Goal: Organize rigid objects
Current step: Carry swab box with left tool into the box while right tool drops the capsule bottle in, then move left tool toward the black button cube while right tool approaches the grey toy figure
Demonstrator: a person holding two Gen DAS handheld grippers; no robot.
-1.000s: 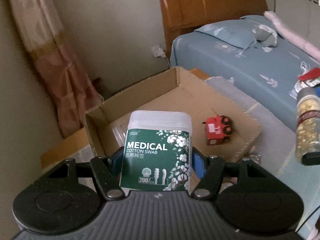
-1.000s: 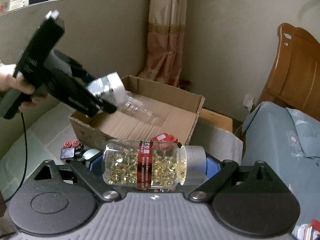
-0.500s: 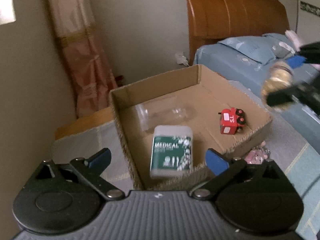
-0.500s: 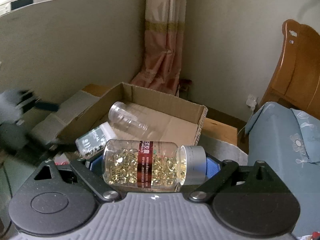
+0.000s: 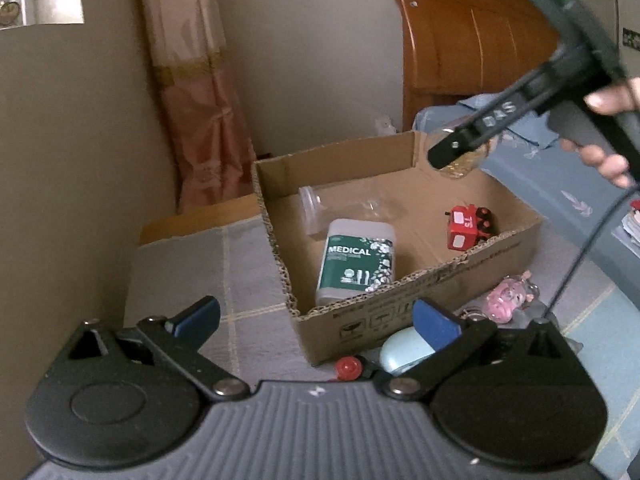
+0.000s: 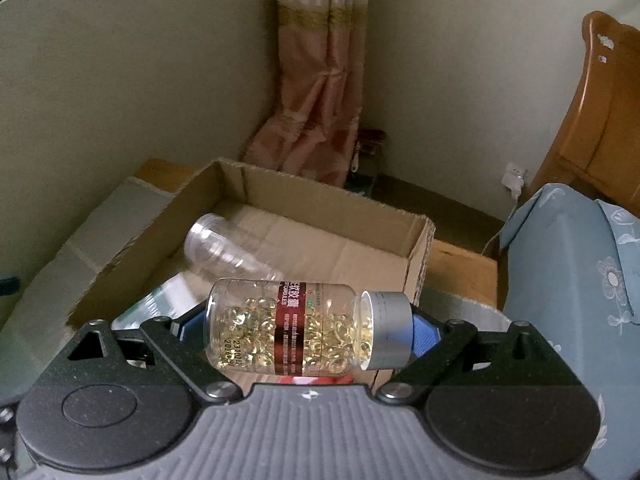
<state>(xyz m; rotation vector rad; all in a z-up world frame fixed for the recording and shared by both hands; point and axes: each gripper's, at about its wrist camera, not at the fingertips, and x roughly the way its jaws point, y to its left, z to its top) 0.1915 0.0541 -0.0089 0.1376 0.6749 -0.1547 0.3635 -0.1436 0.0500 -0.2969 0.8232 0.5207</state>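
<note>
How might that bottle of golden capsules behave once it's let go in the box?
Lying sideways in the right gripper, the round capsule bottle would probably roll on the cardboard box floor. It looks rigid and smooth, perhaps slippery. Loose capsules inside may shift.

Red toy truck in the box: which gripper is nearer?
Right. The right gripper hangs over the box beyond the red toy truck; the left gripper sits outside the box's near wall.

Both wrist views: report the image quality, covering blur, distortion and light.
Left wrist view: fisheye bends the walls; soft, dim daylight; the cardboard box and cotton swab box read clearly; the right tool is near the frame edge. Right wrist view: the capsule bottle is sharp, its clear plastic slightly glinting; dark corners frame the picture.
</note>
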